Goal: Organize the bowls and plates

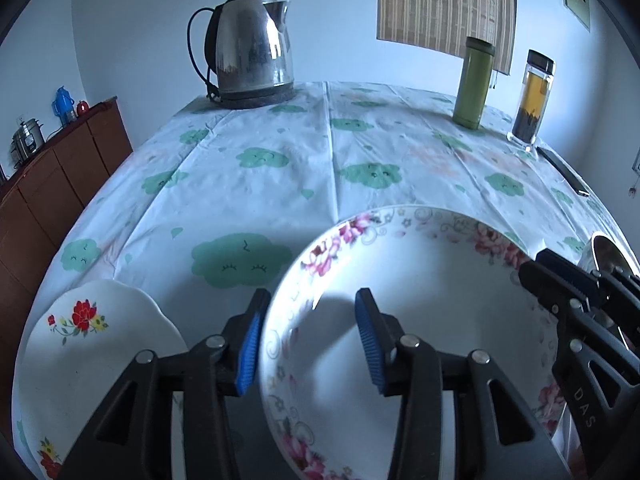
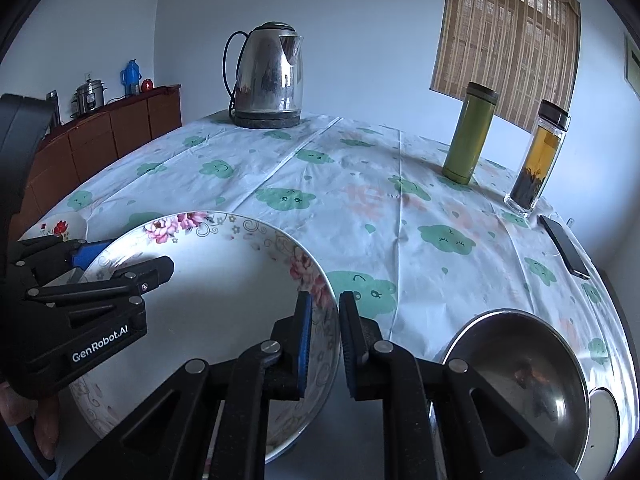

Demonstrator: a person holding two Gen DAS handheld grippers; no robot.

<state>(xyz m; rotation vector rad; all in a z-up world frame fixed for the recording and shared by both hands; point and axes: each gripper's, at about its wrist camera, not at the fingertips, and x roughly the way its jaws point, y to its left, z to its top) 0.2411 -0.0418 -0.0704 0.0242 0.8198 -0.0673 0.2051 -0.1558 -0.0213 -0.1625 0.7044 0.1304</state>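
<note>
A large white bowl with pink flowers on its rim (image 1: 420, 320) (image 2: 224, 280) sits near the table's front edge. My left gripper (image 1: 310, 338) (image 2: 128, 260) is open, with the bowl's left rim between its blue pads, which stand clear of it. My right gripper (image 2: 326, 338) (image 1: 560, 276) is shut on the bowl's right rim. A white plate with red flowers (image 1: 92, 340) (image 2: 60, 226) lies to the left of the bowl. A steel bowl (image 2: 520, 368) (image 1: 608, 256) lies to its right, partly hidden by the right gripper.
On the cloud-print tablecloth (image 1: 320, 160) stand a steel kettle (image 1: 252, 48) at the back, and a green flask (image 1: 474, 84) and a glass tea bottle (image 1: 534, 100) at the back right. A dark phone (image 2: 564, 246) lies near the right edge. A brown cabinet (image 1: 48, 184) stands to the left.
</note>
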